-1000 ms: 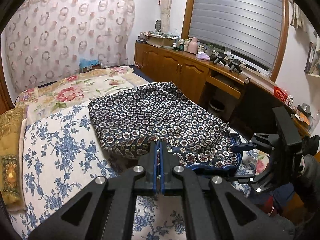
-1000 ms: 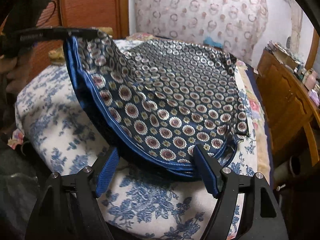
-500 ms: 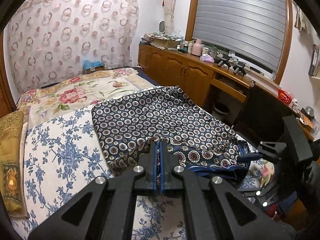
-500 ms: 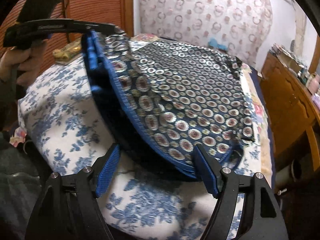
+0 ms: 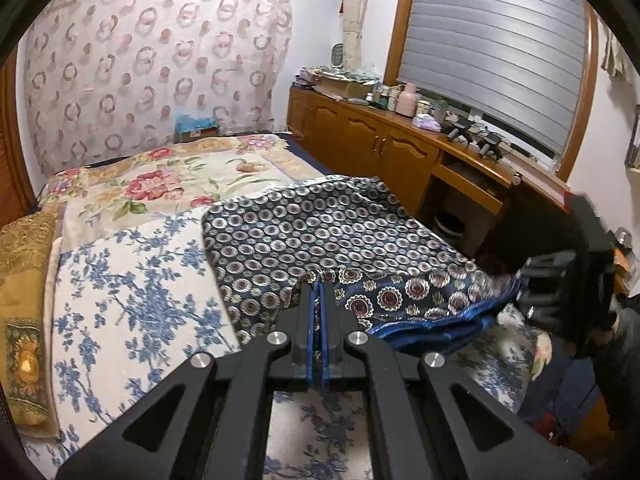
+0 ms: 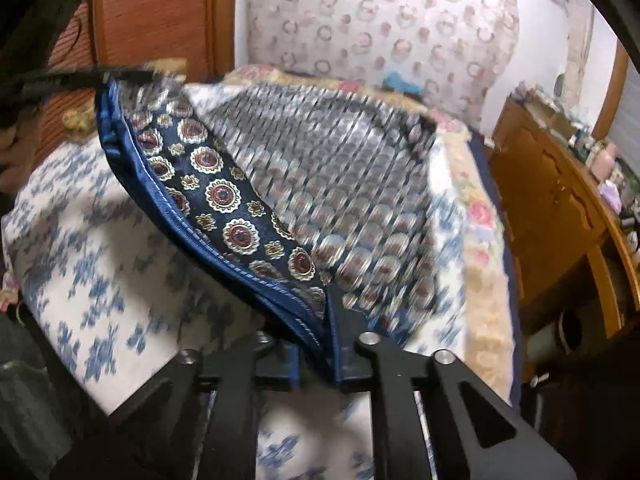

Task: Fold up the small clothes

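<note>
Two grippers share one garment: the left gripper [image 5: 319, 292] has its jaws pinched together on the near hem of the patterned garment [image 5: 320, 236], and the right gripper [image 6: 320, 344] has closed its jaws on the blue piped edge [image 6: 200, 236] at the other near corner, so the hem hangs lifted between them above the bed [image 5: 132, 288]. From where I stand the cloth looks thin, light and rather silky; it drapes in a loose sag and I would expect it to slide over itself and out of a weak pinch. The stitched blue border seems the firmest part and the sensible place to hold, at the corners, as both grippers do. The far part of the garment lies flat on the blue-flowered bedspread, towards the side of the bed near the wooden cabinets [image 5: 360, 140]. Beyond it lie a rose-patterned blanket [image 5: 168, 184] and a ring-patterned curtain [image 5: 152, 60]. No brand, label or writing is readable anywhere; the right view is too blurred to tell.
</note>
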Motion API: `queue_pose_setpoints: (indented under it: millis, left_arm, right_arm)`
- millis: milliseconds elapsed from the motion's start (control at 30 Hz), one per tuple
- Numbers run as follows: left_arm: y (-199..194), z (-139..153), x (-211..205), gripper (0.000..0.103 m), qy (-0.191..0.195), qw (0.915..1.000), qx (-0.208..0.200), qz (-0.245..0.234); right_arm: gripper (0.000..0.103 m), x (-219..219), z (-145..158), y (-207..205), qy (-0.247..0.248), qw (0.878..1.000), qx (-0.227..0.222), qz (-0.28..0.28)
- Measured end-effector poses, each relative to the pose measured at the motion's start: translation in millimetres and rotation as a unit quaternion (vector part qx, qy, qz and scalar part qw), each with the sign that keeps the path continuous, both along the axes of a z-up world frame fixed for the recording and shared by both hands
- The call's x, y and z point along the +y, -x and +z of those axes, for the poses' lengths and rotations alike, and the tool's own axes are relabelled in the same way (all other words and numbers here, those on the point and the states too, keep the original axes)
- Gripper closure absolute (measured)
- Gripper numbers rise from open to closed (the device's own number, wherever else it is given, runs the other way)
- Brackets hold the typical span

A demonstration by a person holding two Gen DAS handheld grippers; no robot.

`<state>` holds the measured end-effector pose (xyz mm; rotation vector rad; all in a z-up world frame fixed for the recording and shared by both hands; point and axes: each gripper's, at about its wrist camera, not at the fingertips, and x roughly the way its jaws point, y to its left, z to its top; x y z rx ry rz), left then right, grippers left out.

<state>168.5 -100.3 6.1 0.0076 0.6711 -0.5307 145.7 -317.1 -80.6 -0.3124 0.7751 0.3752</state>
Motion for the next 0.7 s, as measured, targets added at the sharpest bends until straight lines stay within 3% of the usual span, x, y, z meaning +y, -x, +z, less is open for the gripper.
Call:
queue_pose_setpoints:
  millis: [167, 333, 700]
  left_arm:
    - [-22.8, 2.3, 6.2, 0.103, -0.007, 0.9997, 0.003, 0.024]
    - [-49.7, 2.2, 9.8, 0.103, -0.014, 0.9993, 0.011, 0.034]
    - [-112.6, -15.1, 11.1, 0.103, -0.016, 0.9977, 0.045, 0.047]
  right_arm:
    - [0.099, -3.1, 37.7, -34.6, -0.019, 0.999, -0.045, 0.002]
    - [0.099, 1.6, 60.0, -78.5, -0.030, 0.998, -0.060, 0.014]
    - [0.101, 11.1, 42.5, -173.3, -0.024, 0.999, -0.012, 0.039]
